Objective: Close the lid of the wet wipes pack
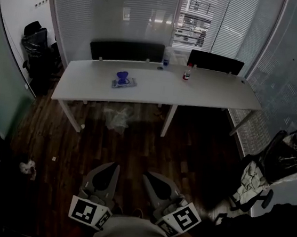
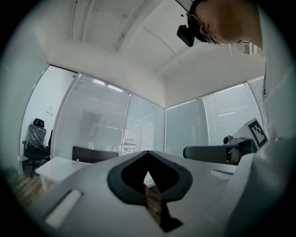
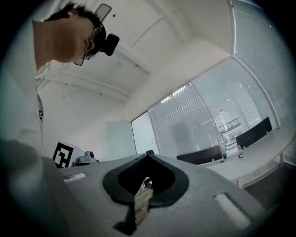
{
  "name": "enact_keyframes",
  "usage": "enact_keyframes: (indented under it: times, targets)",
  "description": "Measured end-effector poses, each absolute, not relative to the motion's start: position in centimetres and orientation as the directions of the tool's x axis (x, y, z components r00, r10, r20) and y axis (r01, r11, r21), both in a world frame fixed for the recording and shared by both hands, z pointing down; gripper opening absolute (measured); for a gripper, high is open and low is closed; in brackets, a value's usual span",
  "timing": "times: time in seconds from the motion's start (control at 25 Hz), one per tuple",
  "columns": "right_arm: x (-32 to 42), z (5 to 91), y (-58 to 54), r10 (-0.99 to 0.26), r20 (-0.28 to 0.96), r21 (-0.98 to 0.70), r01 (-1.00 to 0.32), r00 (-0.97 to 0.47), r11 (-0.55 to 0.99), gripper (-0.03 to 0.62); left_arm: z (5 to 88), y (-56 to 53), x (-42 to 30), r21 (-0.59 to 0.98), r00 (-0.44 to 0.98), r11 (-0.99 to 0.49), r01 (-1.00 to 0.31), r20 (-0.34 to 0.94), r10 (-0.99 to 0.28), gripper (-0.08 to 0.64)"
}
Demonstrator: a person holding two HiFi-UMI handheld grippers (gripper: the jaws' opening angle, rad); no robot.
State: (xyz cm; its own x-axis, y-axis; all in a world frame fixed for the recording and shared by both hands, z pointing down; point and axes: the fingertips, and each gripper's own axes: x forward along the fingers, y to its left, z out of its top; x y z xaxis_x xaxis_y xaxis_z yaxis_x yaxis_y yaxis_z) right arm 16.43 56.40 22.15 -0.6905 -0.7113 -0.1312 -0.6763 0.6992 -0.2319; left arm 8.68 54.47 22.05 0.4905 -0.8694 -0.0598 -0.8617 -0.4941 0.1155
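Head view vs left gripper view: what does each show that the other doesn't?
Head view only: the wet wipes pack, its blue lid apparently up, a small bottle and the wooden floor.
Left gripper view only: the ceiling and the person's head camera.
Both: the left gripper, jaws together with nothing between them, the white table, the blinds and the black office chair.
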Motion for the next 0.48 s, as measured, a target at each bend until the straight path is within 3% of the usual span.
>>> enact_keyframes:
  times: [0.48]
  targets:
    - [18.8,23.4,55.4,-0.712,-0.125,-0.218,-0.681,-0.691,0.699,0.000,22.5,52.7,11.6,0.100,0.513,-0.516,-0.851,-0.058,-0.856,0.003]
